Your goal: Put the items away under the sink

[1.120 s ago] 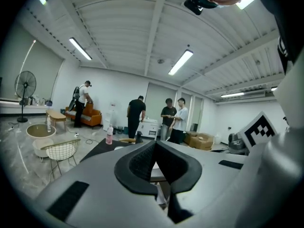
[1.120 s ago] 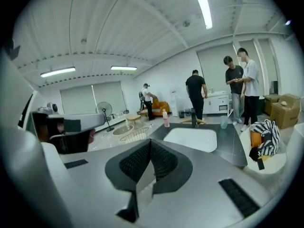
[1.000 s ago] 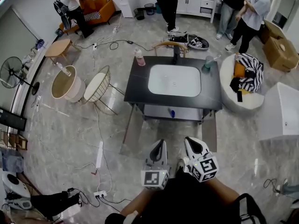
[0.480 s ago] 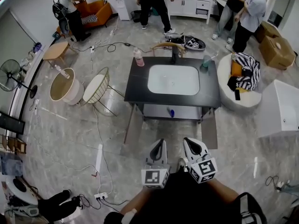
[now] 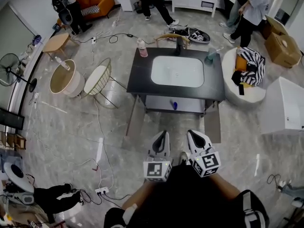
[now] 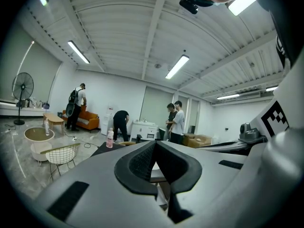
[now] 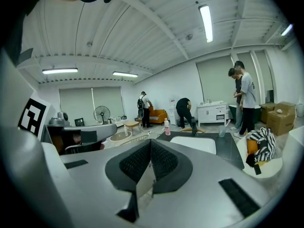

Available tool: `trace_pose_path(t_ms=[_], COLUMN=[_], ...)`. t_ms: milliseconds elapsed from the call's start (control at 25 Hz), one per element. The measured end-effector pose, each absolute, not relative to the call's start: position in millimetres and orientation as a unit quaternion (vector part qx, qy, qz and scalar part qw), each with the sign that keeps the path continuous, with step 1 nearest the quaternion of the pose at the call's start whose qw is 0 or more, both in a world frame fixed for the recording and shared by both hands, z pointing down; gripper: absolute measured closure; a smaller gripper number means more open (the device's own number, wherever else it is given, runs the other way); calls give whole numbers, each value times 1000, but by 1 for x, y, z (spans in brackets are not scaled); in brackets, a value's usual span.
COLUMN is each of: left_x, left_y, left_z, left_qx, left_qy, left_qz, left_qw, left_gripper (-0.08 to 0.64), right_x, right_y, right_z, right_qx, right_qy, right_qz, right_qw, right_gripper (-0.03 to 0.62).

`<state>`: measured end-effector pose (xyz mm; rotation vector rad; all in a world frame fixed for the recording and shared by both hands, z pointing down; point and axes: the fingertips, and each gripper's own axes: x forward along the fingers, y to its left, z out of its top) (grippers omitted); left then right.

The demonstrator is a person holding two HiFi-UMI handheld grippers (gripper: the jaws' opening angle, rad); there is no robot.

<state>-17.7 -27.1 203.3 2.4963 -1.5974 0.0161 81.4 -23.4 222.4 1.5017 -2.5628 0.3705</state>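
Sink (image 5: 177, 71) | well beyond left tool (image 5: 162, 134), right tool (image 5: 192, 134) | both closed

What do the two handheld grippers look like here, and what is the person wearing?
Both the left gripper and right gripper have pale grey tapered shells, black ribbed pads, and a cube with black-and-white square markers. The person wears a black top.

Head view: high, steeply down, far from sink counter (image 5: 140, 80); both gripper views level, facing it (shared).
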Motion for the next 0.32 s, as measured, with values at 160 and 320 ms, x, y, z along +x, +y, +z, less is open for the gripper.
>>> trace_pose_path(t_ms=[160,320], left_x=[-19,-17], left_y=[-30,-38], left_z=[210,210], left_qx=[839,843], left_qy=[-537,-529], left_qz=[7,5], left_qw=[87,93], left_gripper=[546,546], right_x=[77,70], right_y=[-26,-33], right_z=[227,228], right_qx=[498,495], right_qy=[-856,-857], right_qz=[120,124], right_qw=[76,74], right_gripper=[581,581])
